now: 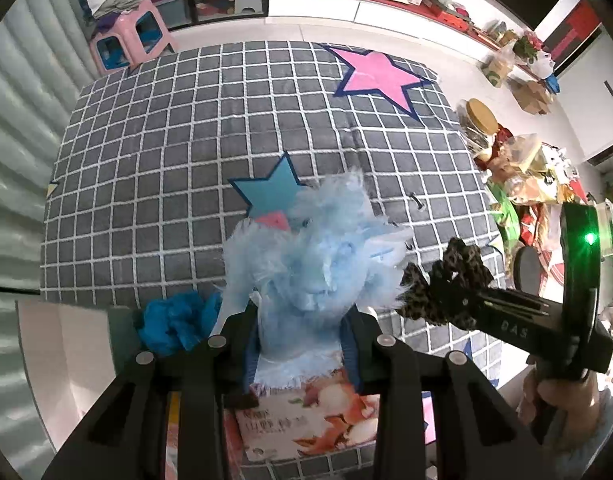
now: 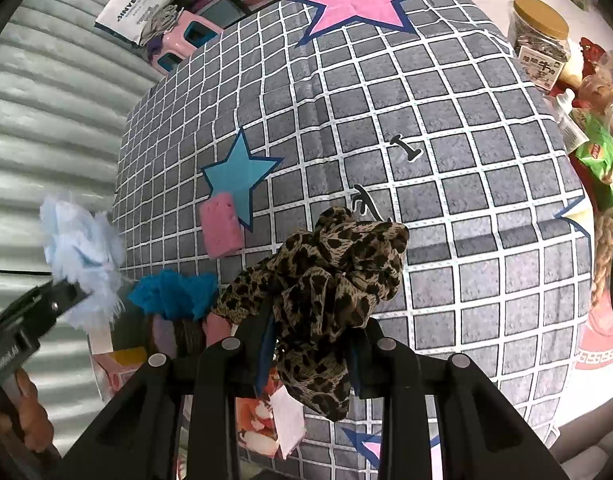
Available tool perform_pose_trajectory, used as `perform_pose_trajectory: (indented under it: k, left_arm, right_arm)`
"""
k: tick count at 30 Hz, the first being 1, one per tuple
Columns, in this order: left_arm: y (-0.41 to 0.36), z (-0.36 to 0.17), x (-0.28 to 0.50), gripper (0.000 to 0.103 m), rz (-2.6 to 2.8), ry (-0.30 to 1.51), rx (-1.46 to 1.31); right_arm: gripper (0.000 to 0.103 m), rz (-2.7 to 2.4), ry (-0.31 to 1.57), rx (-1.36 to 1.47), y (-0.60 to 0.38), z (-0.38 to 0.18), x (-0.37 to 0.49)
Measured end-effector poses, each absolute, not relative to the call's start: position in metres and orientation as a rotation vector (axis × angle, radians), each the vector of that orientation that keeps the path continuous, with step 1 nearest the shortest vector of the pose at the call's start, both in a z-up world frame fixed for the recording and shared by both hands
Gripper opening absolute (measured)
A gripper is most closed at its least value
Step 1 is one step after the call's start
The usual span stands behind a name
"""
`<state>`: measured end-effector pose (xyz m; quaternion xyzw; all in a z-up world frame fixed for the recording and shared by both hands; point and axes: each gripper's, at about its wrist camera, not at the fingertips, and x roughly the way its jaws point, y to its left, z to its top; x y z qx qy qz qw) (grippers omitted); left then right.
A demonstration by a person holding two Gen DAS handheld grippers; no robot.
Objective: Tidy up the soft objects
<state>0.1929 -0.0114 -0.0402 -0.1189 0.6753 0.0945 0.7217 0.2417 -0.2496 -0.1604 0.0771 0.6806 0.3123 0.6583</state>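
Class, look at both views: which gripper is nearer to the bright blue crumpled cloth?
Left. The left gripper, holding pale blue fluffy fabric, is right beside the bright blue cloth; the right gripper, holding the leopard-print scarf, is farther off.

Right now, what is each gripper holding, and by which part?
The left gripper grips the fluffy light-blue cloth by its lower end. The right gripper is shut on the leopard-print scrunchie, pinched at its lower part, with the rest bunched above the fingers.

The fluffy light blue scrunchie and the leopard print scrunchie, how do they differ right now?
The fluffy light blue scrunchie is pale and shaggy; the leopard print scrunchie is smooth, brown with black spots. The left gripper holds the blue one, the right gripper the leopard. Both are clamped above the grid cloth.
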Motion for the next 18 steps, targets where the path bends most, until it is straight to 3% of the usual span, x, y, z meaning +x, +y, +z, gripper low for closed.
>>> perform_pose_trajectory:
  k: [18]
  left_arm:
    - [0.0,0.0,0.127,0.038,0.221,1.424,-0.256]
  right_arm:
    - [0.031,0.76,1.442,0.094,-0.22,-0.108,0.185]
